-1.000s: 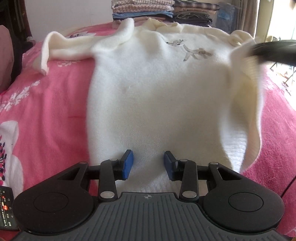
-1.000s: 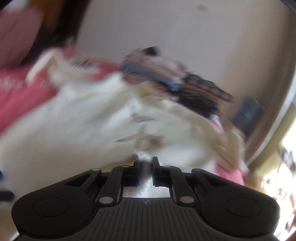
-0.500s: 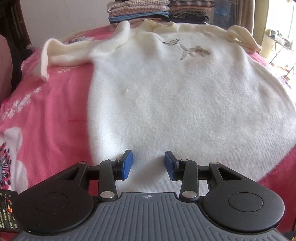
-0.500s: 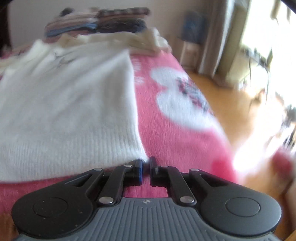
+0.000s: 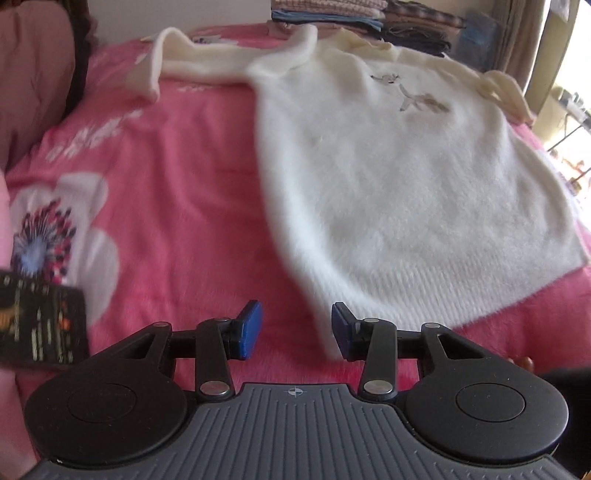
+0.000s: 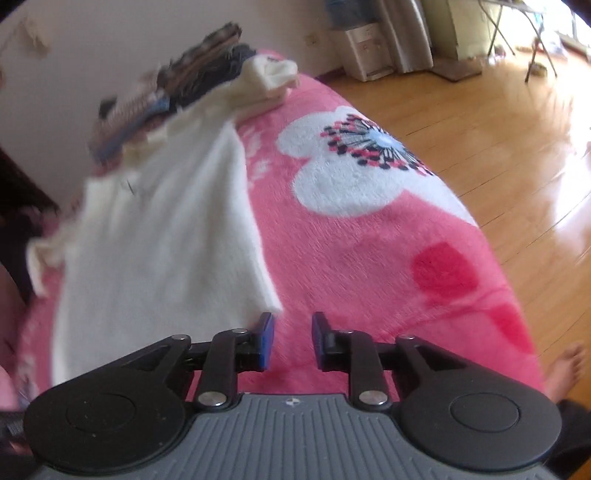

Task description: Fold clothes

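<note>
A cream fluffy sweater (image 5: pixel 388 177) with a small deer motif lies flat, front up, on a pink flowered blanket (image 5: pixel 177 192). One sleeve stretches out to the far left, and the other is bunched at the far right. My left gripper (image 5: pixel 295 317) hovers at the hem's left corner with its jaws opening. Only blanket shows between them, and the hem corner lies by the right pad (image 5: pixel 341 328). My right gripper (image 6: pixel 293 325) sits at the hem's right corner of the sweater (image 6: pixel 159 240). Its jaws are opening and hold nothing.
Folded clothes are stacked (image 5: pixel 362 14) at the far end of the bed against the wall. A dark phone (image 5: pixel 37 321) lies on the blanket at the left. The bed's right edge drops to a wooden floor (image 6: pixel 480 110), where a person's bare foot (image 6: pixel 565 369) stands.
The right gripper pulled the sweater's raised right side out flat, then let go of the hem corner and opened. The left gripper slid left from the hem's middle to its left corner.
</note>
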The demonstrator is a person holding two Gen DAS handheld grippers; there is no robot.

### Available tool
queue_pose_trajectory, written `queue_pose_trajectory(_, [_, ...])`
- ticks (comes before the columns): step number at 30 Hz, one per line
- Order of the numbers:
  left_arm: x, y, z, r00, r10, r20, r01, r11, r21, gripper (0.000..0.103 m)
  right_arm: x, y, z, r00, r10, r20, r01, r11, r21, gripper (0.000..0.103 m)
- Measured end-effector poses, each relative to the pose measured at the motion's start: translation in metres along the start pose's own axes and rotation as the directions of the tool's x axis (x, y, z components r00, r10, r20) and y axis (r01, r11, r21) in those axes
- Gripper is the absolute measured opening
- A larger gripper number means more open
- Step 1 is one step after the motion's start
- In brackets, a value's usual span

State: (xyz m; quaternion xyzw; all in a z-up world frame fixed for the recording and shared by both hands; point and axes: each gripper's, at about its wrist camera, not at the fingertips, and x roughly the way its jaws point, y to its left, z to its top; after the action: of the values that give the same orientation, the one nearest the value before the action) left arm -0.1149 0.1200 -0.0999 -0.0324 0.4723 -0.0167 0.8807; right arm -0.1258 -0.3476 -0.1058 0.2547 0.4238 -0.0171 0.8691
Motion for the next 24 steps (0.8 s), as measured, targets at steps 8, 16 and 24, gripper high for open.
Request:
queue_pose_trajectory(8, [-0.013,-0.043,-0.011,0.994,-0.082,0.077,0.048,0.928,0.37,0.042,0.01,0.041,0.003,1.0,-0.001,0.017,0.005,0.975,-0.223,0.029])
queue_pose_trajectory(16, [0.022,-0.087,-0.015,0.978,-0.207,-0.033,0.165,0.661,0.732,0.041,0.013,0.124,-0.058,0.996,0.083,-0.019,-0.058,0.506,-0.861,0.028])
queue_pose_trajectory(24, [0.032,-0.09,-0.028,0.977,-0.212,-0.034,0.155,0.586,0.795,0.034,0.05,0.148,-0.105,0.994,0.067,-0.084,-0.093,0.15,-0.984,0.04])
